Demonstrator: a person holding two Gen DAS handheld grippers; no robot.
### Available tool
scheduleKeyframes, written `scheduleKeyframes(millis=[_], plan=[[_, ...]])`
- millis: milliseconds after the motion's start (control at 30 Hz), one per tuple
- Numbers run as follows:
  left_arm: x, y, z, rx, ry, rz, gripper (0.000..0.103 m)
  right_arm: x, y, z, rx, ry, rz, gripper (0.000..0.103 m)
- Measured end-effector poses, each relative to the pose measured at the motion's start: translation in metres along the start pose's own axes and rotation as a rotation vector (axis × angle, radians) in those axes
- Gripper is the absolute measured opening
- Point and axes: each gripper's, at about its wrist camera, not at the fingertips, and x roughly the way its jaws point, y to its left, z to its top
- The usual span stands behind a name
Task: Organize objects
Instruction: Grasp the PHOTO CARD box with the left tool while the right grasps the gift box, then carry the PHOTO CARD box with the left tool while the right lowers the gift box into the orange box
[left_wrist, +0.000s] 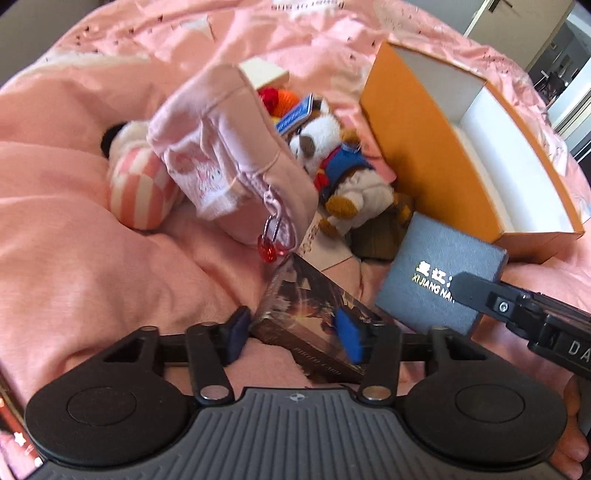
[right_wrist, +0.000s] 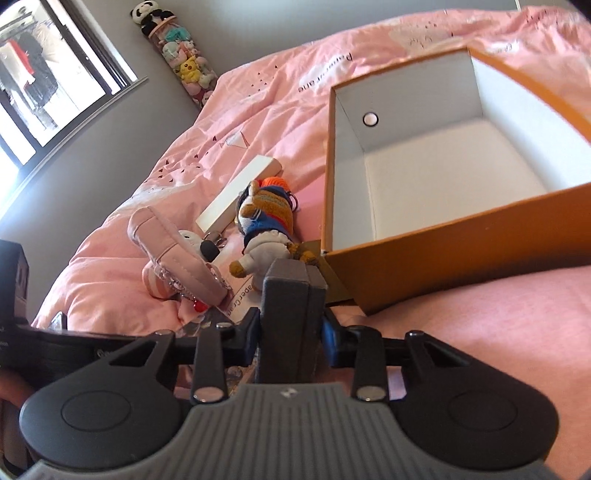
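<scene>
Your left gripper (left_wrist: 291, 332) has its jaws clenched on the dark printed card box (left_wrist: 314, 317), low at the frame's centre, on the pink bed cover (left_wrist: 74, 240). Your right gripper (right_wrist: 290, 332) grasps the dark grey box (right_wrist: 291, 306) edge-on, held at lower centre. The orange box (right_wrist: 461, 251), white inside, lies open at upper right. Left of it are 1 plush dog (right_wrist: 266, 236) and 1 pink pouch (right_wrist: 173, 254).
</scene>
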Motion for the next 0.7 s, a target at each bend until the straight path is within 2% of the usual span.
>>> scheduleKeyframes(millis=[67, 167, 233, 333, 433, 567, 700], plan=[[-0.013, -0.003, -0.002, 0.021, -0.053, -0.030, 0.036, -0.010, 0.002, -0.003, -0.017, -0.006, -0.011, 0.036], [-0.030, -0.013, -0.003, 0.070, -0.122, -0.132, 0.027, -0.026, 0.003, -0.004, -0.021, -0.008, -0.011, 0.036], [-0.034, -0.023, -0.003, 0.103, -0.133, -0.184, 0.027, -0.035, 0.003, -0.004, -0.020, -0.009, -0.010, 0.036], [-0.016, -0.041, 0.000, 0.143, -0.143, -0.198, 0.027, -0.040, 0.005, -0.004, -0.034, 0.027, -0.043, 0.036], [-0.009, -0.038, -0.008, 0.121, -0.106, -0.249, 0.034, -0.036, 0.000, -0.012, -0.023, 0.052, -0.070, 0.036], [-0.001, -0.044, -0.022, 0.146, -0.054, -0.197, 0.036, -0.027, -0.010, -0.018, 0.013, 0.068, -0.088, 0.036], [0.006, -0.044, -0.031, 0.165, -0.075, -0.165, 0.036, -0.027, -0.015, -0.016, 0.030, 0.066, -0.088, 0.037]])
